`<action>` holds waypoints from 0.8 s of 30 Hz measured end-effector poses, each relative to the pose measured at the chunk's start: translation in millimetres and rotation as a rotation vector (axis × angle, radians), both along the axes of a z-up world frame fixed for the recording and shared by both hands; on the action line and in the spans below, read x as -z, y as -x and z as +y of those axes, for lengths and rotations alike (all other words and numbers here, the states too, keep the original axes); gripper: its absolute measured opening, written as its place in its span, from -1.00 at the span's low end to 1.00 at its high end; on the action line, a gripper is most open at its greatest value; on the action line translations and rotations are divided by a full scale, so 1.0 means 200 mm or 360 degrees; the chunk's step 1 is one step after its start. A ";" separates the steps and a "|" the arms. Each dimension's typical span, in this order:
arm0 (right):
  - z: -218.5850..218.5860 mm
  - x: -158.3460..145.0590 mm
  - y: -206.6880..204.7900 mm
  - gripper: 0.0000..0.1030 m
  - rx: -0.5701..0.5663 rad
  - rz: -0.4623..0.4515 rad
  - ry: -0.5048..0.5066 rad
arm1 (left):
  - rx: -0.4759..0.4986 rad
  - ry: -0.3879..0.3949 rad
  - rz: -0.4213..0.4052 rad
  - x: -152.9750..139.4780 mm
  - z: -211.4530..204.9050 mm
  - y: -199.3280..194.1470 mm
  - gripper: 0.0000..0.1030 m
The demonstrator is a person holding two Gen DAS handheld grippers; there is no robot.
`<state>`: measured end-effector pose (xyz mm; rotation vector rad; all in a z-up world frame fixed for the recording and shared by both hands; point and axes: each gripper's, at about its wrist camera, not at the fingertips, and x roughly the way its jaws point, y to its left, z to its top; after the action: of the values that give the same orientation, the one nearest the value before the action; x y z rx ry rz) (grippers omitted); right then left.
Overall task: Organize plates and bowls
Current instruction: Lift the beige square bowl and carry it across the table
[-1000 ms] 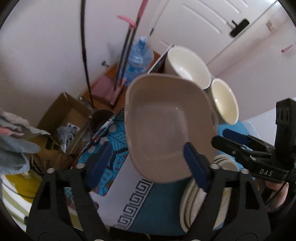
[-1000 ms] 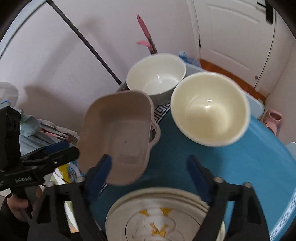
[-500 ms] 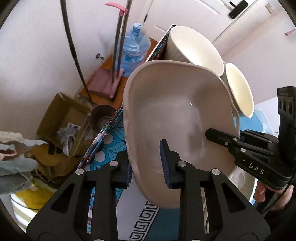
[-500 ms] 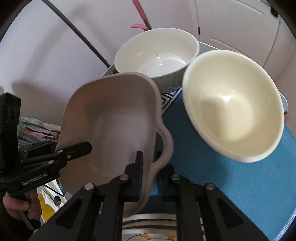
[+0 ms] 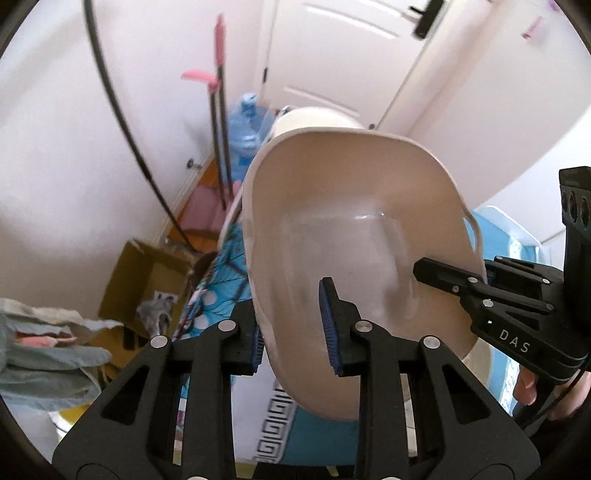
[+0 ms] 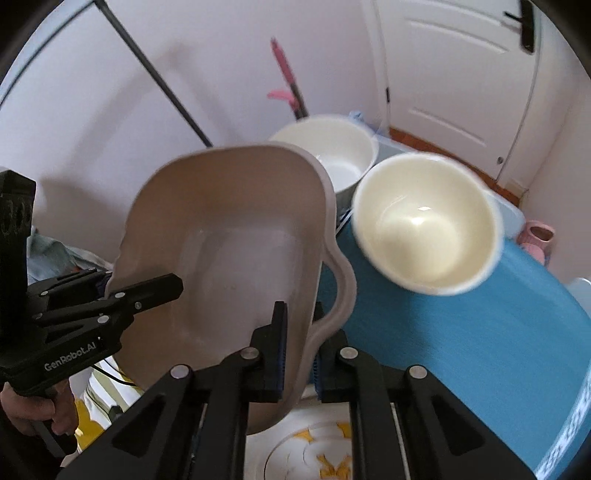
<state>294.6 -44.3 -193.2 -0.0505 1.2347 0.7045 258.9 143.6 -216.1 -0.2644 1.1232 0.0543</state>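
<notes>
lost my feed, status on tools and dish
Both tools shut on beige dish, opposite rims. Dish held tilted above the plates. Cream bowl close alongside.

The walls [image 5: 74, 147] are plain and pale. A white door [image 5: 351, 62] with a black handle [image 5: 424, 18] stands at the back. The floor [image 6: 424, 138] by the door is orange-brown wood. A big blue water bottle [image 5: 245, 129] sits on the floor near the wall. Pink-handled mops [image 5: 218, 110] lean beside it. A thin black pole [image 5: 122, 122] slants across the wall. An open cardboard box [image 5: 144, 277] sits on the floor, with some cloth inside. A pile of clothes [image 5: 40, 354] lies to the left. The table has a blue cloth [image 6: 461, 332] on it. Soft daylight fills the room.
</notes>
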 end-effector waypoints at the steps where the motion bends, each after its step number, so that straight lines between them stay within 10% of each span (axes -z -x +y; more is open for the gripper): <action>1: -0.05 -0.04 0.01 -0.79 0.0026 -0.0021 -0.0006 | 0.0022 -0.0007 -0.0023 -0.04 -0.04 0.00 -0.54; 13: -0.91 -0.37 0.31 -0.79 0.0455 -0.0155 0.0020 | 0.0409 0.0012 -0.0169 -0.30 -0.89 0.10 -0.54; 24: -1.64 -0.22 0.59 -0.79 0.0752 -0.0068 0.0175 | 0.0729 0.0103 -0.0036 -0.05 -1.68 0.23 -0.54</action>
<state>176.9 -372.4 -148.5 0.1319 1.1854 0.2238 213.1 -192.4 -206.1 -0.0604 1.1413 -0.3908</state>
